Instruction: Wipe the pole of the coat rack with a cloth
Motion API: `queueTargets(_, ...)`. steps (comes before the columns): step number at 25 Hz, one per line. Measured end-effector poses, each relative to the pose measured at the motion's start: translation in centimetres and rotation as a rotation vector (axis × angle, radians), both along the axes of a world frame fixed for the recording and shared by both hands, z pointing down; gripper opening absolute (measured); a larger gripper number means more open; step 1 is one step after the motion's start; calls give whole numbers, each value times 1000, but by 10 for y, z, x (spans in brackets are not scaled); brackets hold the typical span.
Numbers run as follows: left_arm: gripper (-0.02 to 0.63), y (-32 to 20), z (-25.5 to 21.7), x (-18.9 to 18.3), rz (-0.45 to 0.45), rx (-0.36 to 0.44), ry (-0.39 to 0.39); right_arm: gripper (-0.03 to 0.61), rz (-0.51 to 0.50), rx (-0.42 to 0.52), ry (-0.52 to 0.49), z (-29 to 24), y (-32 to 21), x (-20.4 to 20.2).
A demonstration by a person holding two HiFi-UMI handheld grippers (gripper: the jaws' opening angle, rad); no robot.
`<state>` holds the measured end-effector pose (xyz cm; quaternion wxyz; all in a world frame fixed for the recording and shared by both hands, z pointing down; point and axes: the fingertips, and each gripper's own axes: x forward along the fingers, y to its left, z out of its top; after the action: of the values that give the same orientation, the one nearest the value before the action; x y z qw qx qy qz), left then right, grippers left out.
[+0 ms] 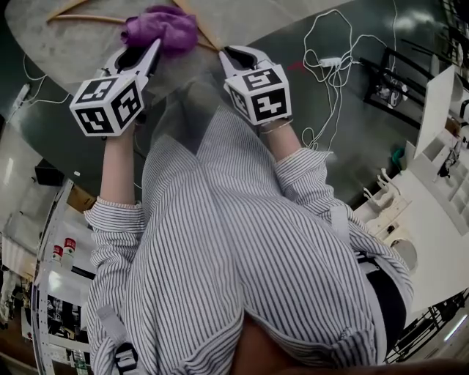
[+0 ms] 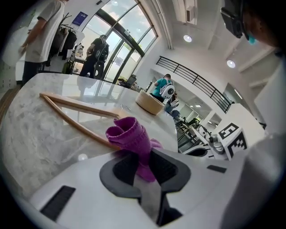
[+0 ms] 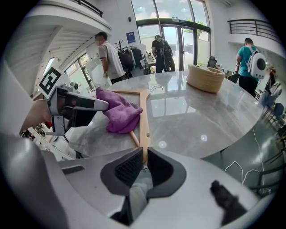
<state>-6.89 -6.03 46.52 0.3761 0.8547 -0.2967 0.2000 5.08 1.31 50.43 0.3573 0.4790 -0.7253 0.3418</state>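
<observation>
A purple cloth (image 1: 160, 29) lies bunched over a wooden hanger (image 1: 79, 16) on the round marble table (image 1: 66, 51). My left gripper (image 1: 152, 51) is shut on the cloth (image 2: 129, 134), which stands up folded between its pads (image 2: 164, 169). In the right gripper view the hanger's flat arm (image 3: 144, 118) runs straight into my right gripper (image 3: 144, 164), which is shut on its near end. The cloth (image 3: 117, 114) drapes over that arm, with the left gripper (image 3: 91, 104) beside it. No coat rack pole is in view.
A round woven basket (image 3: 204, 77) stands farther back on the table. White cables and a power strip (image 1: 330, 62) lie on the dark floor to the right. A white desk (image 1: 440, 198) is at far right. Several people stand in the background.
</observation>
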Motion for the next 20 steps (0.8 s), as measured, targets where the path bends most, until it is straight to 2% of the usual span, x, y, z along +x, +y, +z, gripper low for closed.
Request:
queueTargets(11,78,32,2,28,72,-43,32,23,-7,12,10,0,-1,-1)
queueTargets(20,78,45,-5,30,79,-33,45,23,-3,84,21,-14,-9,-3)
